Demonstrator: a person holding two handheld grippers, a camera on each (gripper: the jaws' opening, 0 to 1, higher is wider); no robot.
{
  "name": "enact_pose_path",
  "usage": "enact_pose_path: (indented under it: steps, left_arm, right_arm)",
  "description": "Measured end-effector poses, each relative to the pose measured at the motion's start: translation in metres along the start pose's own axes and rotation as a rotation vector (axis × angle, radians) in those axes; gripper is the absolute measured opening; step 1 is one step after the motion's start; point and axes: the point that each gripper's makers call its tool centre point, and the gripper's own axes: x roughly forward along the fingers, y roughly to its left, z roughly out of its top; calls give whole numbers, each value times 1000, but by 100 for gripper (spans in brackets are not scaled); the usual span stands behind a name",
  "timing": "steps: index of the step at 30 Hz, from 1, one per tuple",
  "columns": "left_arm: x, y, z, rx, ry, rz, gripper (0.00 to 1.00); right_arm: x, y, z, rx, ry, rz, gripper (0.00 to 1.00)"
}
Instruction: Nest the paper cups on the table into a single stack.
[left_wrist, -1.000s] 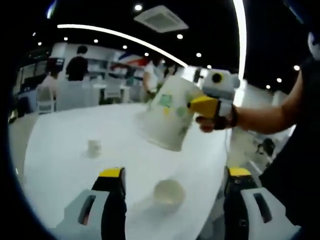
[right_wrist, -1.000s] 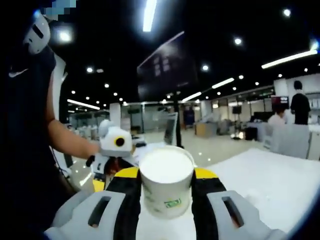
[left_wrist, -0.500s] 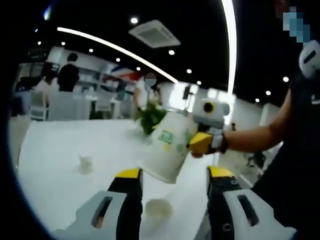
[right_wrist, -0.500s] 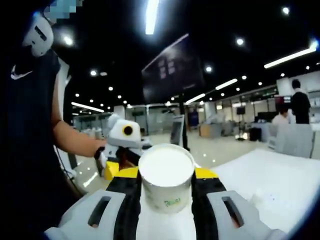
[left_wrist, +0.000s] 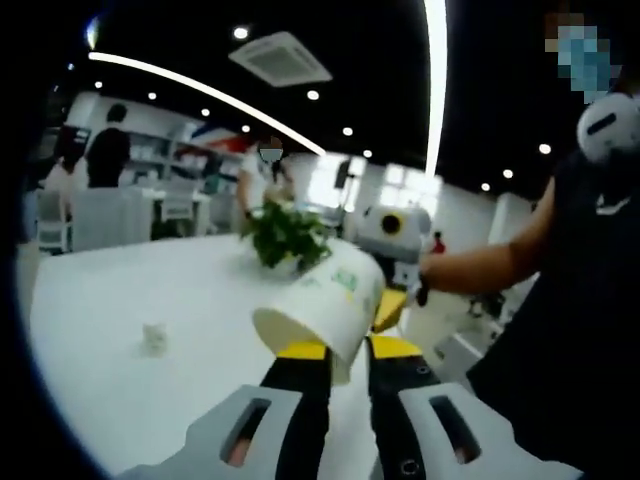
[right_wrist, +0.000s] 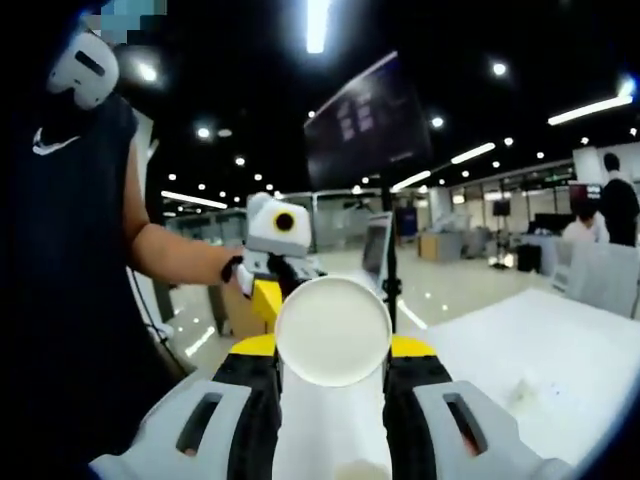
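1. Handling first: the cup (right_wrist: 333, 332) is thin paper, by my judgement very light, easily crushed and a bit slick on its printed wall. A soft squeeze across the wall near mid-height, below the stiffer rolled rim, looks safest.
2. The right hand-held gripper (right_wrist: 333, 362) is clamped on that cup, its yellow-tipped jaws pressing both sides at lower centre of the right gripper view, the flat base facing the camera. In the left gripper view the same cup (left_wrist: 318, 312) sits tilted at centre, base toward lower left.
3. The left hand-held gripper (left_wrist: 346, 362) has its jaws almost together, a narrow gap between them, holding nothing that I can see.
4. Another small cup (left_wrist: 154, 338) stands on the worktop (left_wrist: 120, 300) at middle left; a plant (left_wrist: 287, 236) is behind.
5. Against a second ago: the left jaws were wide apart and have since narrowed. A cup lying between them has left the frame. The held cup has tipped further, so its wall print no longer faces the right camera.
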Motion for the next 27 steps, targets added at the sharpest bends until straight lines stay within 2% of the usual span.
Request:
enact_pose_path:
  steps: [4,7,10,11,16,19,23,27]
  left_arm:
    - [0,-4,1,17,18,-24,6]
    - [2,-13,1,39,37,-68,1]
    - [7,-20,1,55,58,-100,0]
    - [9,-21,-2,70,86,-104,0]
    - [15,-22,-3,96,128,-106,0]
    - [16,-21,-8,109,173,-99,0]
    - [16,-19,-5,111,169,-85,0]
    - [16,-20,0,118,160,-76,0]
  right_arm:
    - [0,1,-2,-5,13,5,35]
    - [-1,0,-3,-6,20,-5,34]
    - [-3,2,-4,12,15,2,39]
    - [-4,1,-4,11,16,0,40]
    - [-9,1,-6,-3,24,-13,43]
    - [-12,-1,-4,-15,15,-29,46]
    - [-13,0,0,-31,1,-29,41]
    - [-15,0,3,-29,-24,-34,40]
